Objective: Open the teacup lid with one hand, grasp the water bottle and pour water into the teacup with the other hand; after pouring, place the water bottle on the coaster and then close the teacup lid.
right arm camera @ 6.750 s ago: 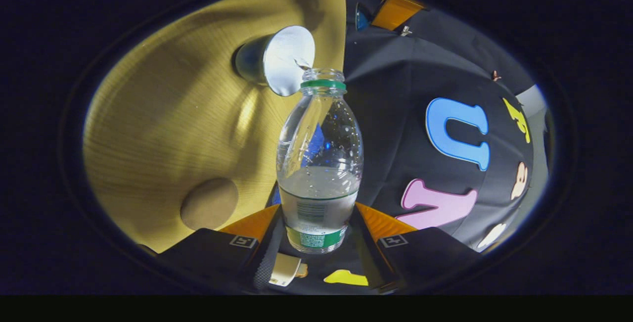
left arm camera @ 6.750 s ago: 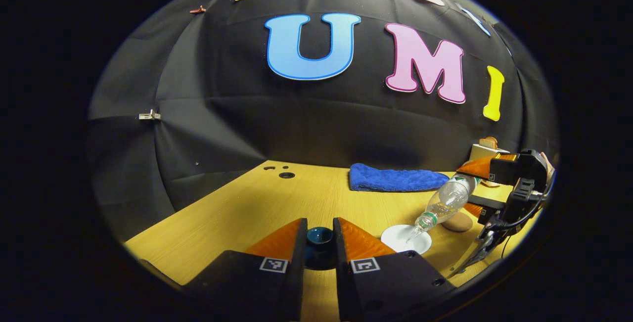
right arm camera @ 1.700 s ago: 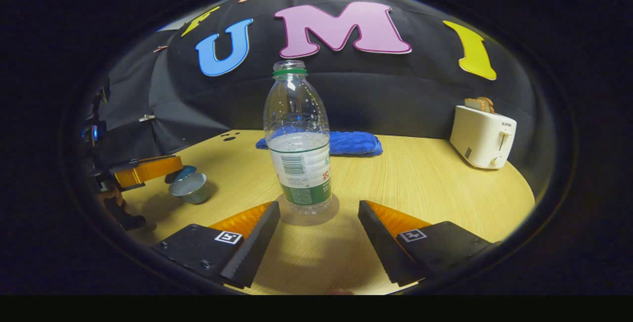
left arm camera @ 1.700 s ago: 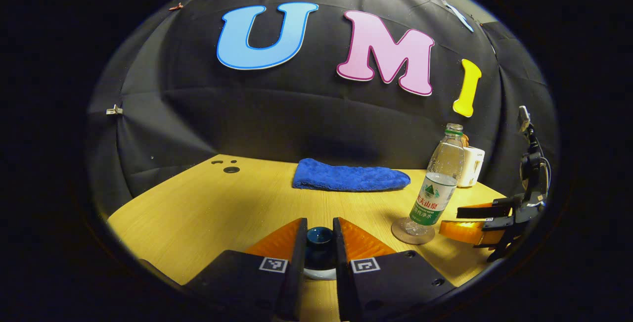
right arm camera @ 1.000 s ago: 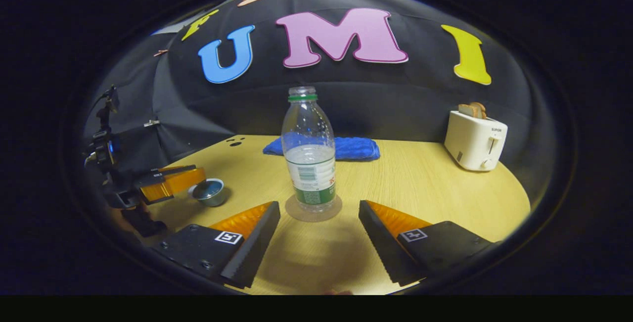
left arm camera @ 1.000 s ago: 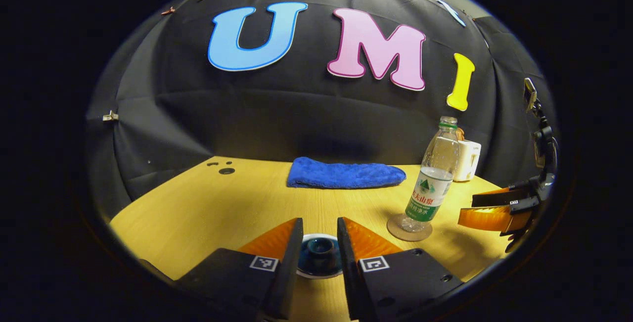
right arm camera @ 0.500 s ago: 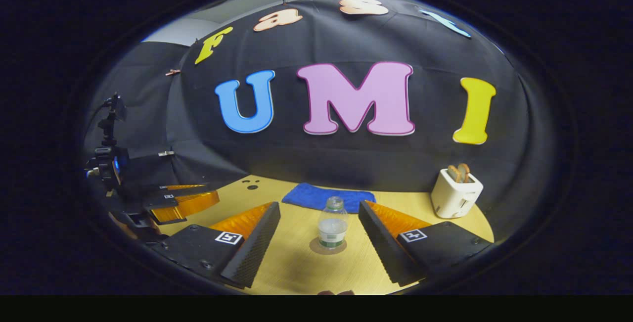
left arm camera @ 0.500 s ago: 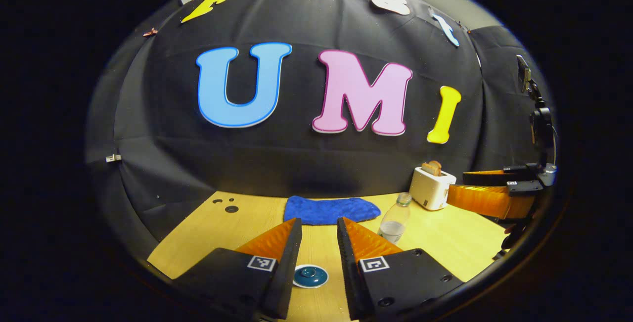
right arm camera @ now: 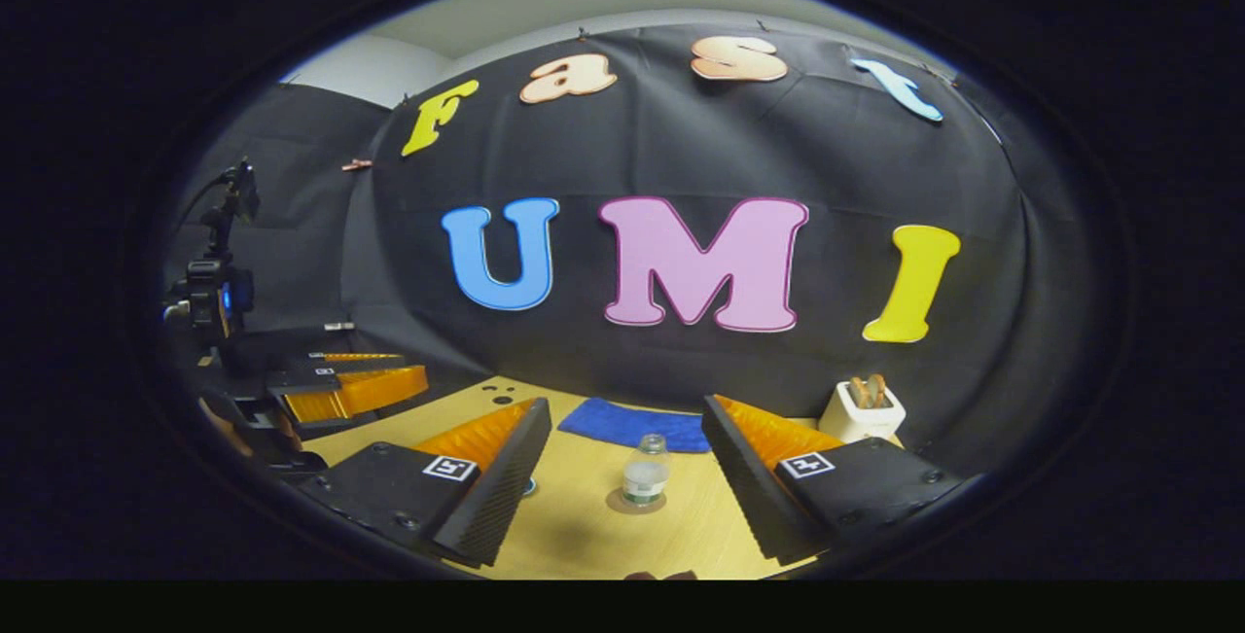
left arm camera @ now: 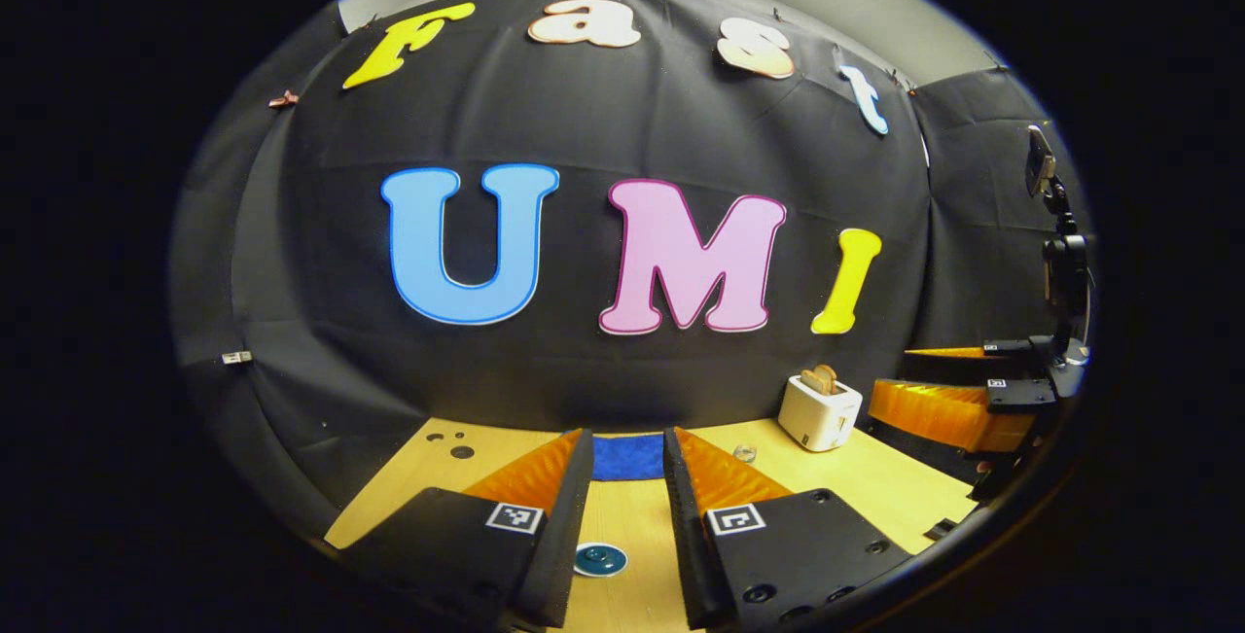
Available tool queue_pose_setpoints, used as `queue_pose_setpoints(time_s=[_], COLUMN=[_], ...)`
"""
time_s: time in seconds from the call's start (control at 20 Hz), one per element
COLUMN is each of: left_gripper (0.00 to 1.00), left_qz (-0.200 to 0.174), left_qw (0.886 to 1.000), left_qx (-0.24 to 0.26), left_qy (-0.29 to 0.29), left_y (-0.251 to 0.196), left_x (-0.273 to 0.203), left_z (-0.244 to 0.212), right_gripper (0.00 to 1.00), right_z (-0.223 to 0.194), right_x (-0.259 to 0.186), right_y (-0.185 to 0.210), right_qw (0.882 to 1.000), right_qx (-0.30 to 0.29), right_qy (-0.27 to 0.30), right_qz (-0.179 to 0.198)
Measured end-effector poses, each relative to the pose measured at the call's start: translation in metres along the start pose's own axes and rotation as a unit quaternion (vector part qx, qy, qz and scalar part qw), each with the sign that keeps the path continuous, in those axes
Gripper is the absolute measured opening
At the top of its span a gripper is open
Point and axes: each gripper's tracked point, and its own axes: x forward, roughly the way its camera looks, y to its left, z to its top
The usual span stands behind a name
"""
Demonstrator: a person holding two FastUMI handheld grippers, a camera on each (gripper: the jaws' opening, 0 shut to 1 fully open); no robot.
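Left gripper view: both tongs (left arm camera: 618, 487) have risen, empty and parted, from the lidded teacup (left arm camera: 600, 559) at 6 o'clock; task looks finished.

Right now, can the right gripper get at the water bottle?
Probably yes: the right gripper is open and raised, the water bottle stands on its coaster between its fingers' lines, nothing between.

You have no words or numbers to read here. Each finger of your left gripper (left arm camera: 627, 437) has a small black-and-white square mark (left arm camera: 515, 516), a pattern and not letters. Your right gripper (right arm camera: 624, 404) has the same kind of marks (right arm camera: 449, 467). The band on the water bottle (right arm camera: 645, 477) is too small to read.
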Motion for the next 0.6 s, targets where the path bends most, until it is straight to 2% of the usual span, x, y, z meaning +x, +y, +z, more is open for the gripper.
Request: queue_pose_setpoints(time_s=[0.6], left_gripper=[0.48], left_qz=[-0.003], left_qw=[1.000], left_qx=[0.012], left_qy=[-0.028], left_y=[0.002], left_x=[-0.012], left_z=[0.031], right_gripper=[0.97], right_z=[0.019], right_x=[-0.018], right_y=[-0.015], right_qw=[1.000], right_qx=[-0.001], right_qy=[-0.021], right_qz=[-0.020])
